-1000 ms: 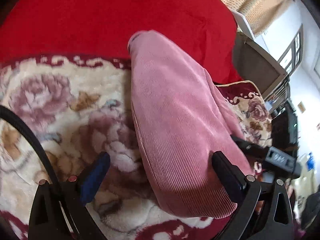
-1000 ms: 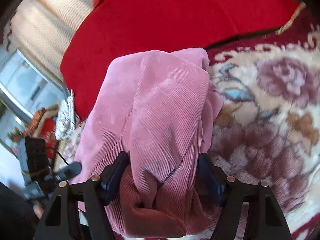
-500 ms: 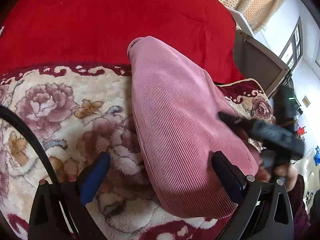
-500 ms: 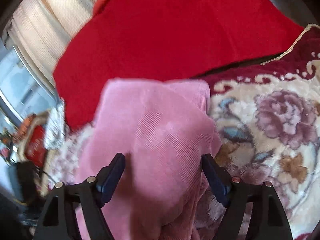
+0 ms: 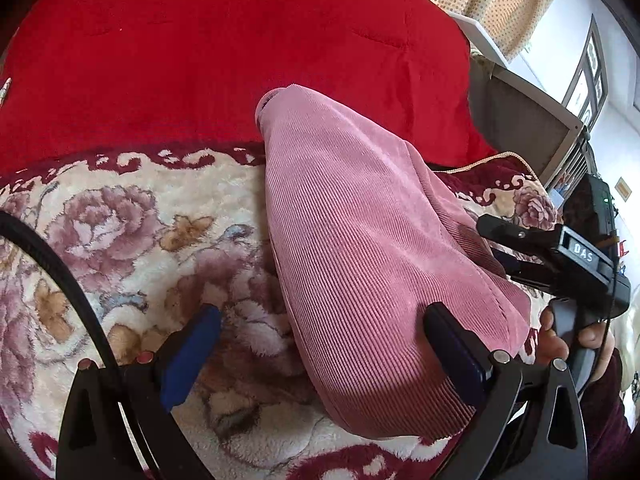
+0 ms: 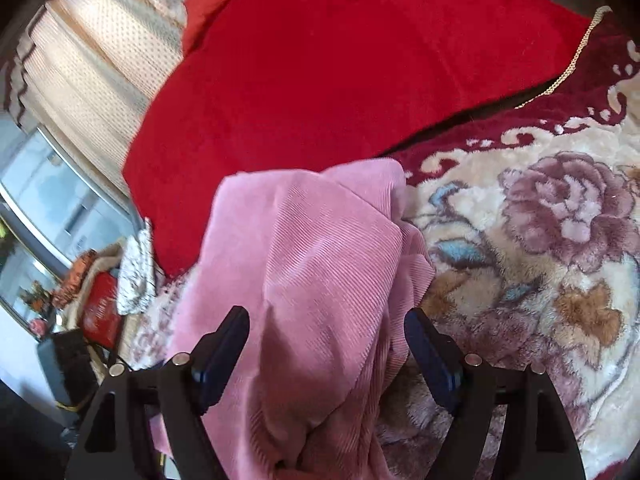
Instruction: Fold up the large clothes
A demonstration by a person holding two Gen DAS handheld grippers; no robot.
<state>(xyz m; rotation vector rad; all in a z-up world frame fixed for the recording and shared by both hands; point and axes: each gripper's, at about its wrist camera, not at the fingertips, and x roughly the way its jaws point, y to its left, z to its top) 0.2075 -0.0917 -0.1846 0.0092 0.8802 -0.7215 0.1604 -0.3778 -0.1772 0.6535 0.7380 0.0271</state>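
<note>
Pink corduroy garment [image 5: 372, 256], folded into a long thick bundle, lies on the flowered plush blanket [image 5: 120, 232] with its far end reaching the red cover [image 5: 240, 40] that spreads across the back of the bed. From my right wrist view the same bundle [image 6: 316, 260] runs up the middle, with looser folds bunched at its near end and the rose pattern of the blanket [image 6: 560, 220] to its right. A cream dotted curtain [image 6: 80, 64] hangs beyond the red cover [image 6: 360, 60], and a small red box [image 6: 100, 316] sits among clutter low at the left.

My left gripper [image 5: 320, 344] stands wide open over the near end of the bundle: one blue pad is over bare blanket, well clear of the cloth, and the other lies against the bundle's edge without pinching it. My right gripper [image 6: 326, 344] is also spread wide, with the cloth passing between the pads but not pressed by either; they grip nothing. In the left view my right hand [image 5: 576, 340] wraps the handle of that gripper [image 5: 532, 248], just beside the bundle.
</note>
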